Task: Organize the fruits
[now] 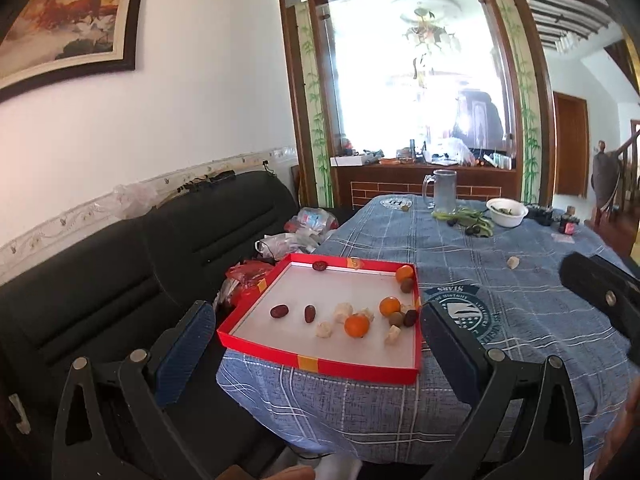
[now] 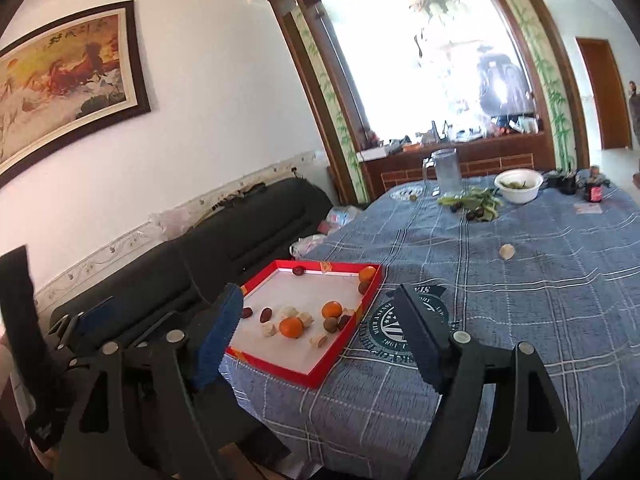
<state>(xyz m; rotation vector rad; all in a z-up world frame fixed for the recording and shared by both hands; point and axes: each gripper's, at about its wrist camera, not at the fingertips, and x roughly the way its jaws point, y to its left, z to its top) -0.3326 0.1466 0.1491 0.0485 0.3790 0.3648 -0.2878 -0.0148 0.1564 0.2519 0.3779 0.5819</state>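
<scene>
Lying ahead of both open grippers, red fruit tray, untouched

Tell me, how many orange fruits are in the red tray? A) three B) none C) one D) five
A, because three round orange fruits sit in the red tray: one in the far right corner, one near the right wall and one nearer the front, among dark red dates and pale lumps.
</scene>
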